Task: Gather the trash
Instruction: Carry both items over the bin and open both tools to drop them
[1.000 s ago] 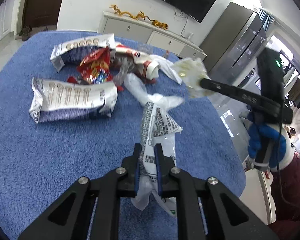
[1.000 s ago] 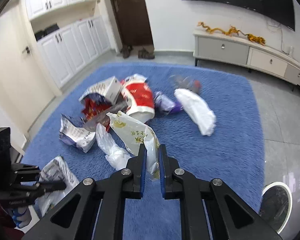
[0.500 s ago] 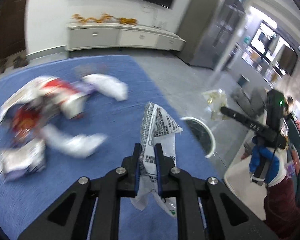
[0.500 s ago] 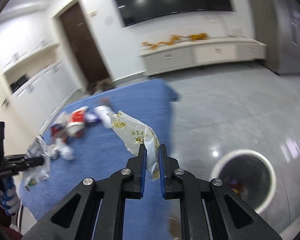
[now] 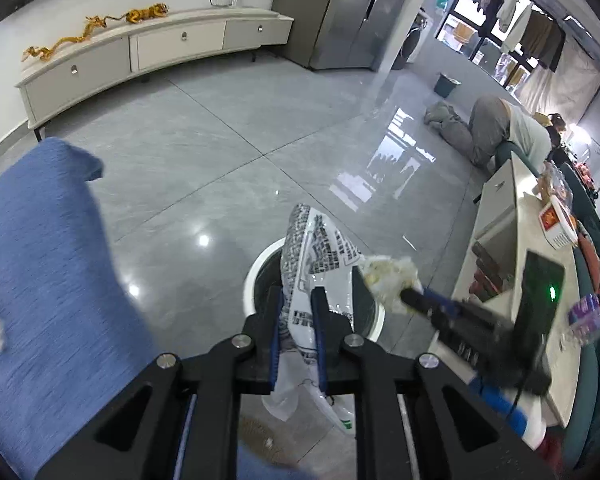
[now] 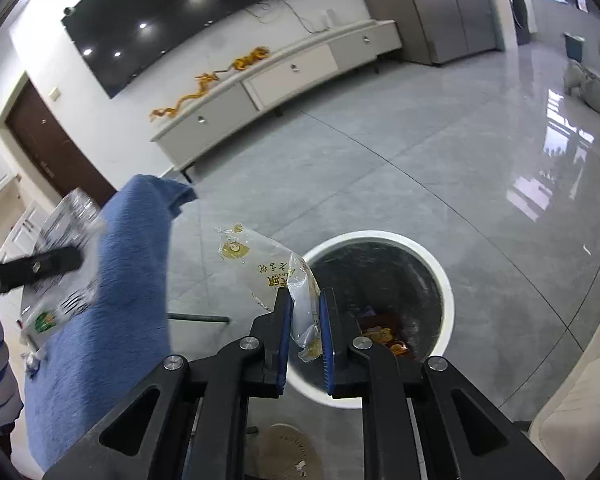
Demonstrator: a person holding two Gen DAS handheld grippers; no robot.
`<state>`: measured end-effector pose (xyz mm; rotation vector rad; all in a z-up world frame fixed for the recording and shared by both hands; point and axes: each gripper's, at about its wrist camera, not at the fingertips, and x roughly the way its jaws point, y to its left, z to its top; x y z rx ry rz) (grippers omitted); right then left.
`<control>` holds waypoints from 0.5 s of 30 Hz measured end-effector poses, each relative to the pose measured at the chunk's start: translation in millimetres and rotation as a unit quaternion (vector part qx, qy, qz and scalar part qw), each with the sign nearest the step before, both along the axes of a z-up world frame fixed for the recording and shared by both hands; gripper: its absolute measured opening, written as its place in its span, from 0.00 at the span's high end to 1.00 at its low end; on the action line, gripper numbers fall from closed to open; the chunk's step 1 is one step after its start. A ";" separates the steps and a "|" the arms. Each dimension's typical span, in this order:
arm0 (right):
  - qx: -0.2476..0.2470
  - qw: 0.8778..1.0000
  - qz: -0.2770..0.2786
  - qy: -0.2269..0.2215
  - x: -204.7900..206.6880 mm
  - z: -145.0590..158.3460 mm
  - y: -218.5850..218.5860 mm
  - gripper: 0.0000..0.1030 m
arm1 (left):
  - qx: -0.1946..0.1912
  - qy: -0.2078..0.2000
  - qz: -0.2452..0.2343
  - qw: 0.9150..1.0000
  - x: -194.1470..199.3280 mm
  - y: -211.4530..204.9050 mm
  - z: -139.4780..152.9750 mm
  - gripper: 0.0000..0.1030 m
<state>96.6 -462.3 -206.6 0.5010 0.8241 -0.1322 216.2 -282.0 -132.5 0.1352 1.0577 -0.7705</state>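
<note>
— As seen along the left gripper [image 5: 296,312], where does the load sit?
— Its blue-padded jaws are pinched on a crumpled white plastic wrapper with black print [image 5: 314,258], long axis running up and away from the fingers. The round white-rimmed waste bin [image 5: 256,276] lies just ahead and below, mostly hidden behind the wrapper. The right gripper [image 5: 410,296] crosses from the right, nearer the bin's far side.

— And through the right wrist?
— That gripper [image 6: 304,320] is clamped on a clear crinkled snack bag with yellow print [image 6: 266,266], which leans up and left. The bin [image 6: 446,280], litter in its bottom, sits below and to the right. Neither load appears squarely over it yet; the blue cloth-covered table [image 6: 132,264] lies left.
</note>
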 end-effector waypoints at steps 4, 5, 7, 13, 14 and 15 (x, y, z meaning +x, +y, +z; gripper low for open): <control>-0.003 1.000 -0.015 0.014 15.1 -19.0 -15.8 0.78 | 0.001 0.024 0.004 1.000 20.2 -33.0 -28.6 0.69; -0.004 1.000 -0.017 0.019 17.8 -23.4 -19.0 0.71 | -0.001 0.029 0.005 1.000 23.6 -37.7 -34.4 0.61; -0.008 0.999 -0.021 0.028 23.3 -30.1 -21.7 0.60 | 0.003 0.030 0.011 0.999 27.0 -42.4 -42.5 0.59; -0.009 0.999 -0.033 0.035 12.0 -35.2 -29.6 0.59 | 0.002 0.016 0.017 1.000 23.1 -38.6 -38.0 0.59; -0.011 0.999 -0.035 0.036 7.7 -33.6 -29.1 0.59 | -0.001 0.008 0.019 1.000 19.4 -34.7 -33.9 0.59; -0.013 0.999 -0.037 0.036 4.0 -31.1 -27.2 0.59 | -0.007 0.004 0.022 1.000 16.5 -28.3 -29.4 0.59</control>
